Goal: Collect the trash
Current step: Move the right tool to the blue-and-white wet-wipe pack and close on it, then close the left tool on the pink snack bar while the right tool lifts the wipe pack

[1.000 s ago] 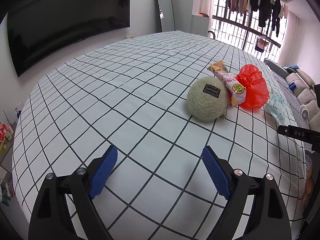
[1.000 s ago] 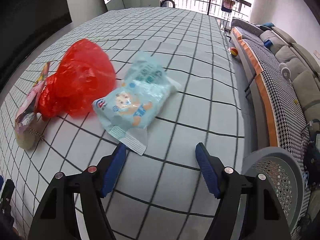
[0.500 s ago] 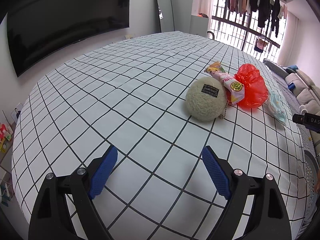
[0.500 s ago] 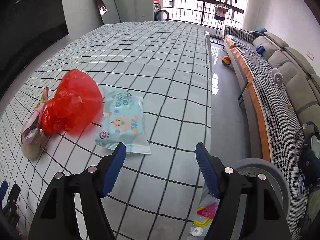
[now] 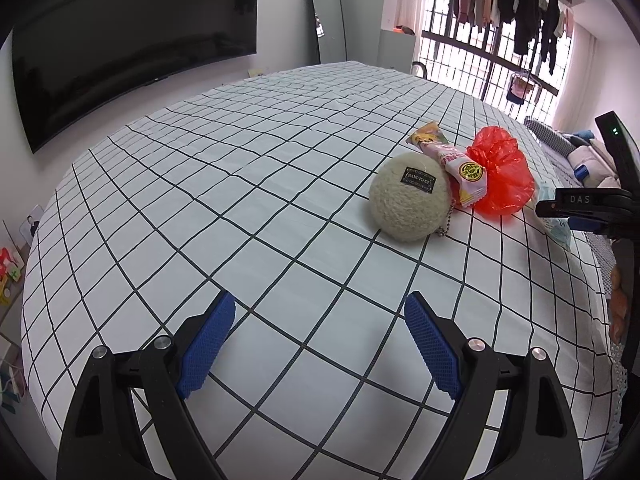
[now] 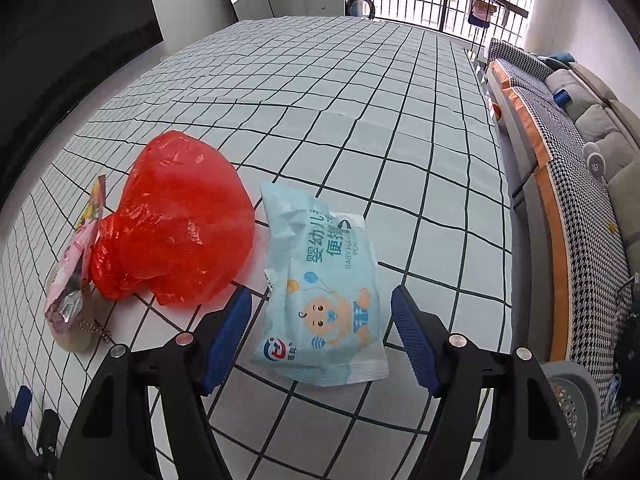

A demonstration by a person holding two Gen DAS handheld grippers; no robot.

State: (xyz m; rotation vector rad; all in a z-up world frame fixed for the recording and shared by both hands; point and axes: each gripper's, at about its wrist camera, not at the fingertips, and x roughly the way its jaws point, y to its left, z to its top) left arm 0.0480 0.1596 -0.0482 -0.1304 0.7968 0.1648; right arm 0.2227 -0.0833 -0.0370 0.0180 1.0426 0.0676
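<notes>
Right tongs have swung back over the desk and now stand wide w/ the blue wipes pack between the pads, nothing gripped yet; half a sec ago they looked past the desk's right edge toward the grey bin on the floor. Probably means the approach to the pack is on; next is lowering and closing across its width.

Pack lies flat near the right edge, touching or just beside the red plastic bag on its left. Beyond the bag is a pink snack wrapper, resting against a fuzzy cream ball w/ a bead chain, likely not trash.

Left tongs are wide too, empty, hanging unmoved over bare cloth near the front edge, well apart from the cluster.

Room: the far half of the desk and its left side are open. Right edge is close to the pack, bin sits below it by the sofa, so the carry looks short. Risk: left pad snagging the red bag.
</notes>
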